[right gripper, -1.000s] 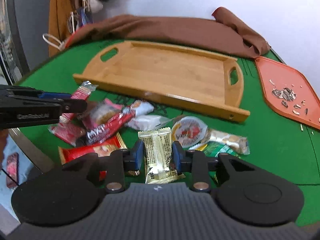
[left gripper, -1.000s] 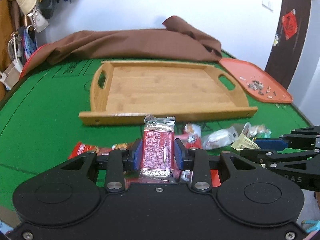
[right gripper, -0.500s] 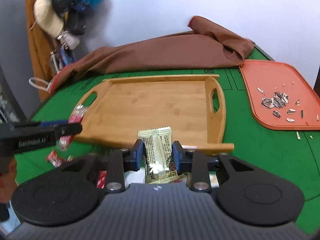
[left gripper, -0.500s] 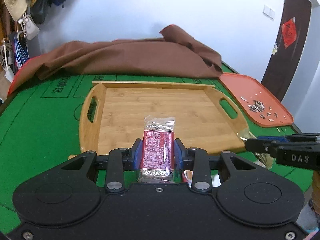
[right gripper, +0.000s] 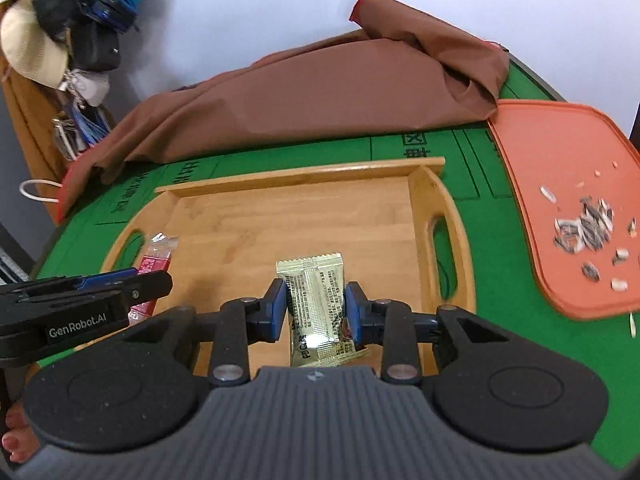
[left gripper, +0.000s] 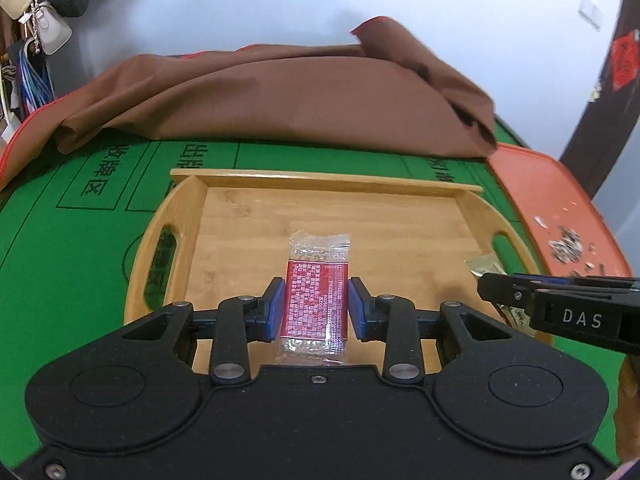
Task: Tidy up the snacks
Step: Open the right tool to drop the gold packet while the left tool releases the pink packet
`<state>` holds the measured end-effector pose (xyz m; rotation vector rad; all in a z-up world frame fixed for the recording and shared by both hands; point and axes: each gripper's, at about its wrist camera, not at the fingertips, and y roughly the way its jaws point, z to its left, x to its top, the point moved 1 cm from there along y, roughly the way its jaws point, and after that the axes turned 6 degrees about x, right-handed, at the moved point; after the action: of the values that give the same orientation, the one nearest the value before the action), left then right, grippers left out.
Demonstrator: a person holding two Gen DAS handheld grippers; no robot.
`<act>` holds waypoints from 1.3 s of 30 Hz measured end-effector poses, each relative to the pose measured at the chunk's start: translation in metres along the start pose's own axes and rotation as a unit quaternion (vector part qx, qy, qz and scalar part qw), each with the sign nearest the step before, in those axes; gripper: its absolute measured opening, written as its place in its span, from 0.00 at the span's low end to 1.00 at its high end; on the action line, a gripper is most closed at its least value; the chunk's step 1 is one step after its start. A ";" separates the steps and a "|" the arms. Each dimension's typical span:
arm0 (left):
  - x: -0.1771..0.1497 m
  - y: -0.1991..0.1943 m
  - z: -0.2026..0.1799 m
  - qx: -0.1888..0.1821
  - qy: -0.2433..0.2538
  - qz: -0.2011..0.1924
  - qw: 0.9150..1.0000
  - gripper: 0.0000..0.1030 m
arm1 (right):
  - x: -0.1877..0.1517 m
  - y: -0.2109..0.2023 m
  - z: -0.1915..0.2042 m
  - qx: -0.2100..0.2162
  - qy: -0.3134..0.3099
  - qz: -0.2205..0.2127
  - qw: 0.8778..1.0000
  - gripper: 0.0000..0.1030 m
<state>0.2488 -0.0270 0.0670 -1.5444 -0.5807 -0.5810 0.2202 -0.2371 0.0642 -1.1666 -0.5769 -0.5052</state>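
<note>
My left gripper (left gripper: 316, 304) is shut on a red snack packet (left gripper: 316, 300) with clear crimped ends and holds it over the wooden tray (left gripper: 256, 220). My right gripper (right gripper: 315, 306) is shut on a gold snack packet (right gripper: 316, 304) and holds it over the tray's (right gripper: 280, 216) right half. The right gripper also shows at the right of the left wrist view (left gripper: 560, 312), with the gold packet's tip (left gripper: 484, 266) beyond it. The left gripper shows at the left of the right wrist view (right gripper: 80, 300), with the red packet (right gripper: 158, 256) sticking out of it.
The tray lies on a green felt table (left gripper: 60, 248). A brown cloth (left gripper: 280, 96) is heaped behind it. An orange tray (right gripper: 568, 184) with sunflower seeds (right gripper: 588, 228) lies to the right. Bags and hats (right gripper: 60, 32) hang at the left wall.
Both grippers have lifted off the snack pile at the table's front and moved forward over the wooden tray, each still holding its packet. The pile has dropped out of view.
</note>
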 end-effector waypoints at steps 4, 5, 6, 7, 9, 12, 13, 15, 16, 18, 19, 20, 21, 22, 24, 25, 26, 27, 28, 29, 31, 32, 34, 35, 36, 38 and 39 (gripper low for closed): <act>0.012 0.027 -0.001 -0.015 -0.023 0.028 0.999 0.31 | 0.014 0.027 -0.001 -0.016 0.009 0.029 0.999 0.36; 0.014 0.034 -0.001 -0.016 -0.027 0.035 0.999 0.31 | 0.016 0.033 -0.002 -0.016 0.011 0.035 0.999 0.35; 0.015 0.040 -0.002 -0.013 -0.028 0.039 0.999 0.31 | 0.018 0.038 -0.002 -0.018 0.014 0.039 0.999 0.33; 0.015 0.044 -0.002 -0.010 -0.028 0.042 0.999 0.31 | 0.019 0.043 -0.003 -0.023 0.016 0.041 0.999 0.32; 0.014 0.053 -0.005 -0.004 -0.022 0.045 0.999 0.31 | 0.021 0.048 -0.002 -0.028 0.014 0.041 0.999 0.32; 0.011 0.061 -0.008 0.004 -0.014 0.046 0.999 0.31 | 0.019 0.056 -0.004 -0.026 0.020 0.051 0.998 0.32; 0.011 0.064 -0.009 0.007 -0.013 0.047 0.999 0.31 | 0.018 0.058 -0.005 -0.026 0.020 0.053 0.998 0.32; 0.009 0.068 -0.009 0.012 -0.010 0.049 0.999 0.31 | 0.017 0.060 -0.005 -0.026 0.019 0.056 0.998 0.32; 0.008 0.070 -0.009 0.015 -0.010 0.050 0.999 0.31 | 0.015 0.061 -0.006 -0.025 0.019 0.057 0.998 0.32; 0.006 0.072 -0.010 0.019 -0.007 0.048 0.999 0.31 | 0.013 0.062 -0.007 -0.024 0.018 0.059 0.998 0.32; 0.005 0.072 -0.011 0.023 -0.002 0.045 0.999 0.31 | 0.013 0.062 -0.006 -0.024 0.015 0.059 0.998 0.33; 0.005 0.072 -0.012 0.026 0.001 0.043 0.999 0.31 | 0.013 0.063 -0.006 -0.026 0.012 0.060 0.998 0.33; 0.005 0.073 -0.013 0.026 0.003 0.042 0.999 0.31 | 0.012 0.063 -0.005 -0.028 0.009 0.059 0.998 0.33; 0.005 0.072 -0.013 0.026 0.003 0.042 0.999 0.31 | 0.011 0.063 -0.005 -0.028 0.008 0.059 0.998 0.33; 0.005 0.072 -0.014 0.028 0.003 0.040 0.999 0.32 | 0.011 0.063 -0.006 -0.027 0.008 0.059 0.998 0.33; 0.005 0.071 -0.014 0.031 0.004 0.038 0.999 0.35 | 0.011 0.062 -0.006 -0.026 0.007 0.058 0.998 0.33; 0.005 0.071 -0.015 0.034 0.006 0.035 0.999 0.38 | 0.011 0.061 -0.006 -0.026 0.006 0.057 0.998 0.33; 0.005 0.069 -0.015 0.037 0.009 0.033 0.999 0.42 | 0.011 0.060 -0.006 -0.028 0.004 0.056 0.998 0.33; 0.005 0.068 -0.016 0.039 0.011 0.031 0.999 0.45 | 0.011 0.059 -0.006 -0.030 0.002 0.054 0.998 0.36; 0.005 0.066 -0.016 0.040 0.012 0.028 0.999 0.47 | 0.010 0.058 -0.005 -0.031 -0.001 0.053 0.998 0.39; 0.005 0.062 -0.015 0.038 0.009 0.025 0.999 0.58 | 0.009 0.055 -0.005 -0.031 -0.007 0.049 0.998 0.50; 0.005 0.060 -0.015 0.037 0.007 0.023 0.999 0.61 | 0.009 0.053 -0.004 -0.031 -0.009 0.047 0.998 0.50; 0.004 0.054 -0.013 0.034 0.005 0.018 0.999 0.72 | 0.007 0.049 -0.003 -0.032 -0.015 0.043 0.998 0.51; 0.003 0.051 -0.013 0.032 0.005 0.014 0.999 0.75 | 0.006 0.047 -0.002 -0.032 -0.018 0.041 0.998 0.52; 0.002 0.047 -0.013 0.031 0.006 0.010 0.999 0.78 | 0.005 0.045 -0.002 -0.032 -0.021 0.038 0.999 0.54; -0.001 0.038 -0.014 0.030 0.012 0.001 0.999 0.82 | 0.003 0.039 0.000 -0.030 -0.027 0.031 0.999 0.56; -0.004 0.032 -0.013 0.030 0.015 -0.004 0.999 0.84 | 0.001 0.035 0.001 -0.028 -0.029 0.027 0.999 0.58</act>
<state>0.2677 -0.0415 0.0413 -1.4755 -0.5767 -0.5881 0.2433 -0.2255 0.0403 -1.2504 -0.5821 -0.4440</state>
